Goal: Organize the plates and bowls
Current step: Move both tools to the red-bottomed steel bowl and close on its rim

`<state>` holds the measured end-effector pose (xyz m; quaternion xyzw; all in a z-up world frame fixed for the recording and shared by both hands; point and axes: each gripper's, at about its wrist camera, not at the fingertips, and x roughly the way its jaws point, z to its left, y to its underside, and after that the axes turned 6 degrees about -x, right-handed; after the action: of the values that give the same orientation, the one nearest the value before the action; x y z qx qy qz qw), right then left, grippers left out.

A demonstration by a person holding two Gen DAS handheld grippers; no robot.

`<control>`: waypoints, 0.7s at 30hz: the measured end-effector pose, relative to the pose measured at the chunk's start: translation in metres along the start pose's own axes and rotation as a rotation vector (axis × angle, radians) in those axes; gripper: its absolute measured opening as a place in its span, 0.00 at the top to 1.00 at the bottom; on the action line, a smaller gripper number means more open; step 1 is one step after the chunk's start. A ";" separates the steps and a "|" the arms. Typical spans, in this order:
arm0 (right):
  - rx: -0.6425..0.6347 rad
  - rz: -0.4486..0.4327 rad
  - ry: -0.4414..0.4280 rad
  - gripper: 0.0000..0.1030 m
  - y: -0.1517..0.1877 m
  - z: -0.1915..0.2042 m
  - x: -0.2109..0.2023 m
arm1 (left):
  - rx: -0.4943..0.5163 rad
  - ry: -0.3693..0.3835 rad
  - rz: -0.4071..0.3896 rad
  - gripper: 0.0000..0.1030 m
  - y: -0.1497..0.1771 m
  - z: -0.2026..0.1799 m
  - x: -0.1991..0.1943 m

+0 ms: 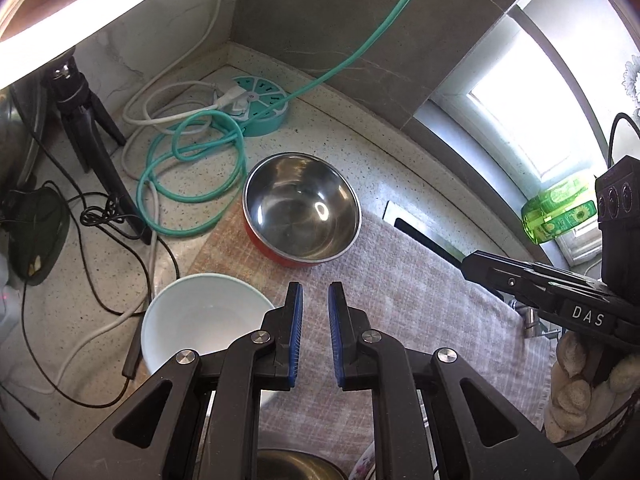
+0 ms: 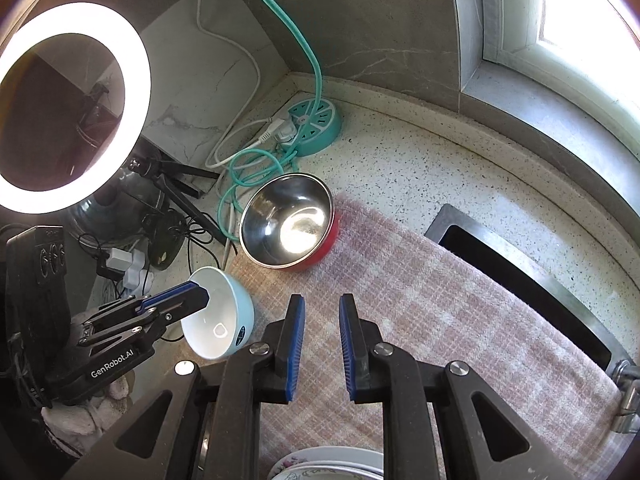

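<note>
Two black fingers with blue pads, the left gripper, sit nearest the left camera, with only a thin gap between the pads and nothing in it. Just beside them on the left stands a round white bowl with a pale blue outside, half on the speckled stone counter. Farther back sits a shiny steel bowl with a red outside, on the edge of a pink and white checked towel. Both bowls are apart from each other. From the right camera, the right gripper hangs over the towel — its pads a small way apart, holding nothing. At the bottom edge peek the rims of white plates with flower prints. Behind the bowls lie a round teal power strip and its teal cable — all in loops. A bright ring light glows on the left.
</note>
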<state>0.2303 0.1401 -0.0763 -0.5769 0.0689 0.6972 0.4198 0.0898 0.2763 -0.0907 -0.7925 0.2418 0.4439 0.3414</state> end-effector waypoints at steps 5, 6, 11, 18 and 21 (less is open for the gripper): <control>0.028 0.015 -0.029 0.84 -0.015 -0.011 0.021 | -0.031 -0.019 0.001 0.89 -0.018 0.004 0.015; 0.028 0.018 -0.032 0.84 -0.018 -0.013 0.025 | -0.036 -0.023 0.001 0.89 -0.022 0.006 0.018; 0.057 0.029 -0.045 0.84 -0.034 -0.023 0.047 | -0.042 -0.070 0.005 0.89 -0.035 0.015 0.032; 0.094 0.054 -0.061 0.84 -0.051 -0.033 0.077 | -0.049 -0.124 0.013 0.89 -0.046 0.026 0.048; 0.093 0.067 -0.062 0.84 -0.056 -0.032 0.086 | -0.052 -0.138 0.019 0.89 -0.049 0.028 0.052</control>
<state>0.2932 0.2010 -0.1393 -0.5321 0.1074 0.7245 0.4248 0.1334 0.3254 -0.1306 -0.7665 0.2135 0.5066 0.3321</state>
